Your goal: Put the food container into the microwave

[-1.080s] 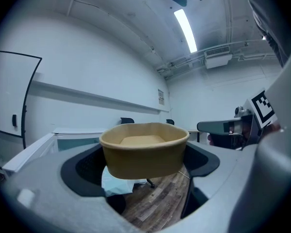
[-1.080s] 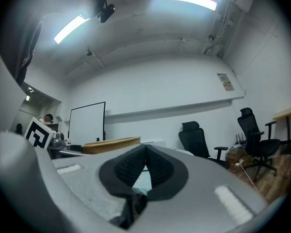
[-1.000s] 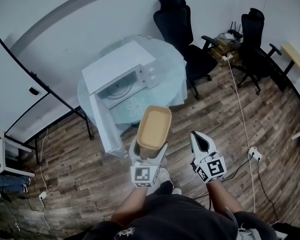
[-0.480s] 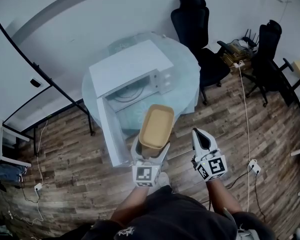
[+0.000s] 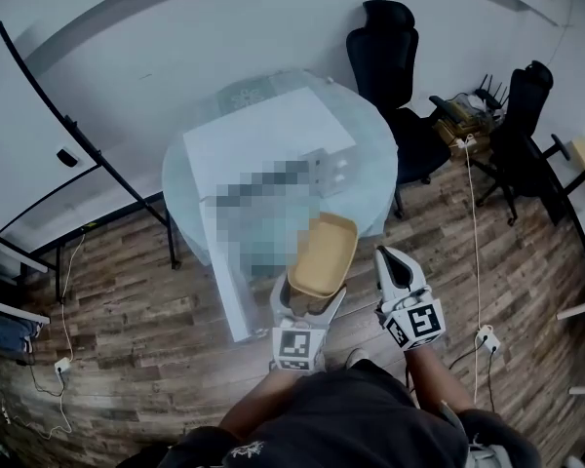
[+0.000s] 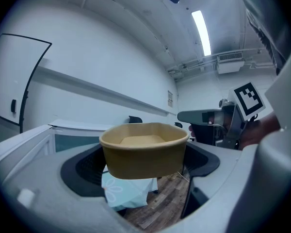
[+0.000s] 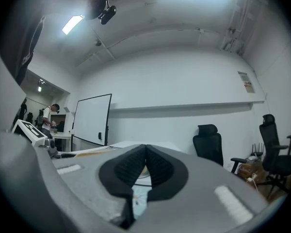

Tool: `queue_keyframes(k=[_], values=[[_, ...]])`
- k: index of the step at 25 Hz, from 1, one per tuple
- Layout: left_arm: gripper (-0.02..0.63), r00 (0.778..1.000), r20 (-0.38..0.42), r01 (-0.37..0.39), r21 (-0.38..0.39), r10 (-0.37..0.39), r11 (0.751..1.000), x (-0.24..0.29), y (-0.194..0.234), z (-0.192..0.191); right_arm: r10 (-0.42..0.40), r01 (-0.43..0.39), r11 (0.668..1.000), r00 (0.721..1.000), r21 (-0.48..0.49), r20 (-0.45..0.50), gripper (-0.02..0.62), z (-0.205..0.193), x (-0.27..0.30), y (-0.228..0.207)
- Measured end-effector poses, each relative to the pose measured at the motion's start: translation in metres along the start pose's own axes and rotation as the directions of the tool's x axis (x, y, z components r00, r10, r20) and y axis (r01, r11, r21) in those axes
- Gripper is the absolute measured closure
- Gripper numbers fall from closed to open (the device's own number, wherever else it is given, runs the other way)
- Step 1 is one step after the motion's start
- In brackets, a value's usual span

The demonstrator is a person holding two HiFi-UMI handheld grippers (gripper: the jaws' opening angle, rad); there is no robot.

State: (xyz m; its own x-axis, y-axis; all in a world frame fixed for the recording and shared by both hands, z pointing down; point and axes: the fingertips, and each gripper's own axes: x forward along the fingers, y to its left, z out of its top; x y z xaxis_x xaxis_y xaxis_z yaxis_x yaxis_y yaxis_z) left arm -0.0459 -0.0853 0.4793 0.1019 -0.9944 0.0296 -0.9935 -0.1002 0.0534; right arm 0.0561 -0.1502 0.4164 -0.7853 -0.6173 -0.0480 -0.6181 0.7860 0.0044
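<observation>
A tan, empty food container (image 5: 324, 255) is held in the air by my left gripper (image 5: 309, 305), which is shut on its near end. In the left gripper view the container (image 6: 144, 149) sits between the two dark pads. The white microwave (image 5: 271, 142) stands on a round glass table (image 5: 375, 169) ahead, its door (image 5: 232, 291) swung open to the left; a mosaic patch covers its front opening. The container hangs just short of the table's near edge. My right gripper (image 5: 390, 266) is to the right of the container, jaws shut together and empty (image 7: 144, 165).
Two black office chairs (image 5: 395, 61) (image 5: 522, 125) stand behind and right of the table. A whiteboard on a stand (image 5: 24, 154) is at the left. A white cable with a power strip (image 5: 486, 337) runs over the wood floor at the right.
The view has moved closer to the table. The container in my left gripper has shifted right and tilted, now near the table's front edge. The right gripper kept its place beside it.
</observation>
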Motion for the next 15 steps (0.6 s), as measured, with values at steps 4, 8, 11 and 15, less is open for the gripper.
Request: queue_keyframes(k=[4, 8, 11, 15], values=[[0.106, 1.0, 0.007, -0.025, -0.005, 0.025, 1.0, 0.003, 0.011, 0.0, 0.028, -0.028, 1.0, 1.0, -0.006, -0.004, 0.594, 0.001, 0.015, 0.001], [0.106, 0.997, -0.002, -0.075, -0.005, 0.075, 0.997, 0.008, 0.025, -0.003, 0.084, -0.084, 0.996, 0.996, 0.0, -0.009, 0.594, -0.005, 0.031, 0.006], [0.106, 0.994, -0.013, -0.111, 0.003, 0.111, 0.994, 0.015, 0.032, -0.006, 0.127, -0.127, 0.992, 0.992, 0.012, -0.008, 0.594, -0.01, 0.045, 0.006], [0.106, 0.986, -0.033, -0.166, 0.001, 0.166, 0.986, 0.03, 0.042, -0.011, 0.183, -0.182, 0.983, 0.983, 0.031, -0.013, 0.594, -0.017, 0.068, -0.003]])
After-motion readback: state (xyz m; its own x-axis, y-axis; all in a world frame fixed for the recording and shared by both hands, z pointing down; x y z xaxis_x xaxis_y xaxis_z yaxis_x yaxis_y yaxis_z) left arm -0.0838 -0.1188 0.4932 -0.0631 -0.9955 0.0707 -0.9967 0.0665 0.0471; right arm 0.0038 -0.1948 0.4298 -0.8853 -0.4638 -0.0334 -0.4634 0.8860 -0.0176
